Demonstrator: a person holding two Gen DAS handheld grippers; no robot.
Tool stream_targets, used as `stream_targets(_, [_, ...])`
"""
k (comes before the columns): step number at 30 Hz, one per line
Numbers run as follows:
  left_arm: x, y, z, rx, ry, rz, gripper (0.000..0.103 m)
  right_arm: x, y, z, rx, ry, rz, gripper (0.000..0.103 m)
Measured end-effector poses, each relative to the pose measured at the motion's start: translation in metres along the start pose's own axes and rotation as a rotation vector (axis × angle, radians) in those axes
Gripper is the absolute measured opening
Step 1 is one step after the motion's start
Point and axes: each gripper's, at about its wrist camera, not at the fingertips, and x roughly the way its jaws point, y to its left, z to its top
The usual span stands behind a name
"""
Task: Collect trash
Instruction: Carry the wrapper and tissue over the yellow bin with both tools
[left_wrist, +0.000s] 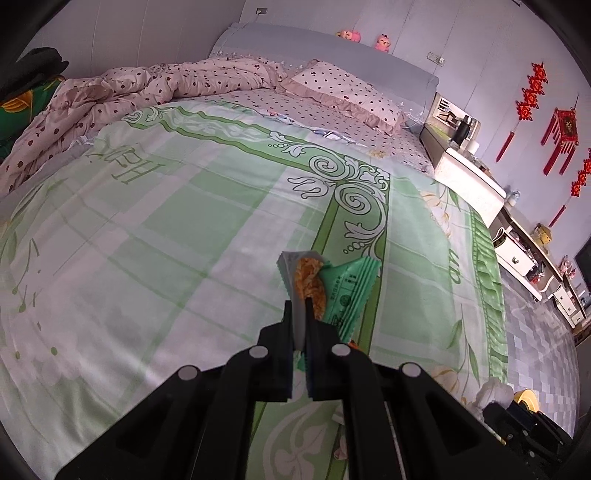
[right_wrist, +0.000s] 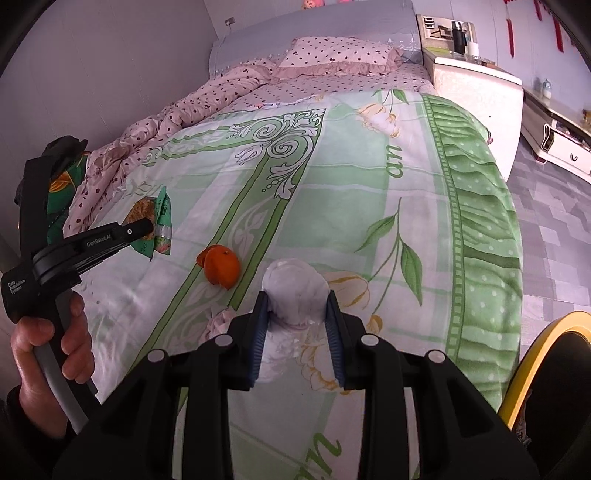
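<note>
My left gripper (left_wrist: 300, 308) is shut on a green snack wrapper (left_wrist: 343, 291) with an orange picture, held up above the green patterned bedspread (left_wrist: 184, 229). The right wrist view shows that same wrapper (right_wrist: 159, 221) in the left gripper (right_wrist: 146, 226), carried by a hand (right_wrist: 44, 354) at the left. My right gripper (right_wrist: 295, 299) is shut on a crumpled white tissue ball (right_wrist: 295, 291) above the bedspread (right_wrist: 332, 192). An orange peel (right_wrist: 219, 267) lies on the bedspread between the two grippers. A smaller crumpled tissue (right_wrist: 218, 321) lies just left of the right gripper's fingers.
A polka-dot quilt (left_wrist: 110, 99) and pillow (left_wrist: 343, 92) fill the head of the bed. A white nightstand (right_wrist: 476, 85) and low cabinets (left_wrist: 524, 254) stand on the right, by grey tiled floor. A yellow-rimmed bin (right_wrist: 535, 365) sits at the lower right.
</note>
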Motion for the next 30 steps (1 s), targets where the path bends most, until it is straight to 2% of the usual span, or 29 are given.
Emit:
stream_targets(13, [-0.052,-0.038,-0.015,0.061,-0.051,-0.033,0.004,-0.071,-0.028,-0.005,0.049,-0.097,-0.007,0.029])
stream_targets(30, [-0.092,-0.137,-0.062,0.201,-0.053,-0.191,0.004,-0.161,-0.117,-0.028,0.180,-0.198,-0.106,0.029])
